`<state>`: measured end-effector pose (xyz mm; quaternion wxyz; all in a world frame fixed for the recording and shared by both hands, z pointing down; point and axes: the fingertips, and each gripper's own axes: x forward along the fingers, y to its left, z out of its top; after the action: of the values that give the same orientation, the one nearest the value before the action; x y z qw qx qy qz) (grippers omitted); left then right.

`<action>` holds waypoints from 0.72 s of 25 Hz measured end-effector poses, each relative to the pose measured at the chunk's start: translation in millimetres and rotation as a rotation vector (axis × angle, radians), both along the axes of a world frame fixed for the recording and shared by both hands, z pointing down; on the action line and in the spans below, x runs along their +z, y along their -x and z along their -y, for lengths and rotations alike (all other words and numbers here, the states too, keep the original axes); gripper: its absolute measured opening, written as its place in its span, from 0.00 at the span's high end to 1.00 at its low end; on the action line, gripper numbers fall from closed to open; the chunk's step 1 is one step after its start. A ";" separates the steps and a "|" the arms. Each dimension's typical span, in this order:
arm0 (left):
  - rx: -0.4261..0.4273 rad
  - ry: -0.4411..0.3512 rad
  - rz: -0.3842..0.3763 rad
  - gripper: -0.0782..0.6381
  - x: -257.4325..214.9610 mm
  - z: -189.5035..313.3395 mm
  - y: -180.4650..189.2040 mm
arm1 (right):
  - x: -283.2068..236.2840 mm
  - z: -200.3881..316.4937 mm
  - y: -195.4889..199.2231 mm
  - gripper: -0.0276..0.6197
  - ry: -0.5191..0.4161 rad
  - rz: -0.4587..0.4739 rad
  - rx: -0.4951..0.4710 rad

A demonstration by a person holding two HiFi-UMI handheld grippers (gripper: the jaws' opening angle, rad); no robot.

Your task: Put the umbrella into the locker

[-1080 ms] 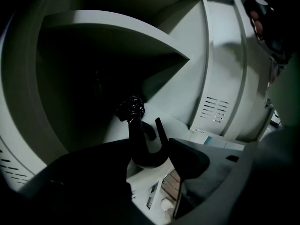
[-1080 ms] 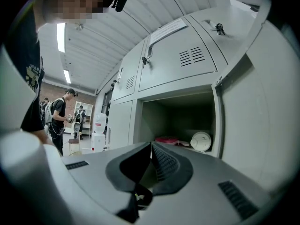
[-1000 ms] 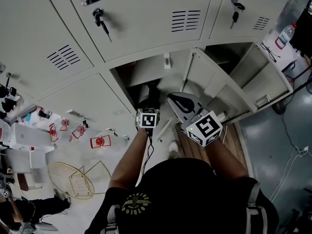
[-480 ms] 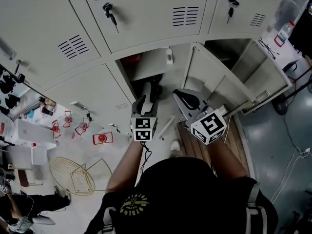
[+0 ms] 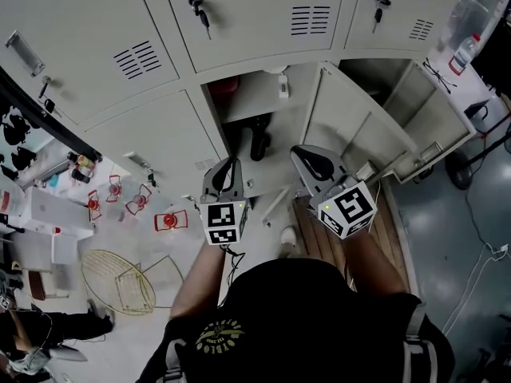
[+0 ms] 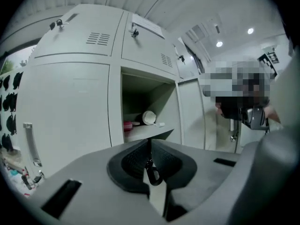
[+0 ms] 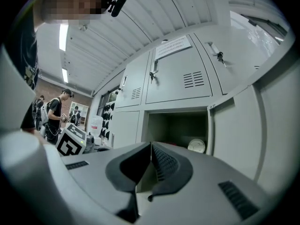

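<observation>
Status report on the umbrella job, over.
Left tool jaws just closing, together now, nothing gripped; right tool shut, empty. Dark umbrella inside open grey metal locker. Locker door swung wide, nothing blocking.

Open locker ahead, door at right

Left gripper fingers just closed, empty; right gripper fingers together; both level.

I count two grey metal lockers standing open, upper centre and right; one black folded umbrella; two dangling metal keys along the top; four small red-and-white pieces (middle left); one gold wire basket.
</observation>
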<state>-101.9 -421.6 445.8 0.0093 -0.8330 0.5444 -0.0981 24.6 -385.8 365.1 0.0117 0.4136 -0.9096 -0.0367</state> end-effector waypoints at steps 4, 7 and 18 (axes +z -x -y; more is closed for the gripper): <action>0.028 -0.017 -0.055 0.86 -23.8 -15.0 1.6 | -5.5 -10.8 3.3 0.91 -0.013 -0.003 -0.002; 0.030 -0.055 -0.054 0.86 -47.1 -27.7 4.5 | -9.9 -20.0 6.9 0.91 -0.027 -0.013 -0.006; 0.011 -0.126 -0.037 0.86 -104.8 -73.9 27.8 | -27.1 -46.5 13.3 0.91 -0.059 -0.026 0.023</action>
<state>-129.8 -347.7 341.0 0.0524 -0.8354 0.5450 -0.0484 11.3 -339.3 338.0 0.0117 0.4235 -0.9032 -0.0687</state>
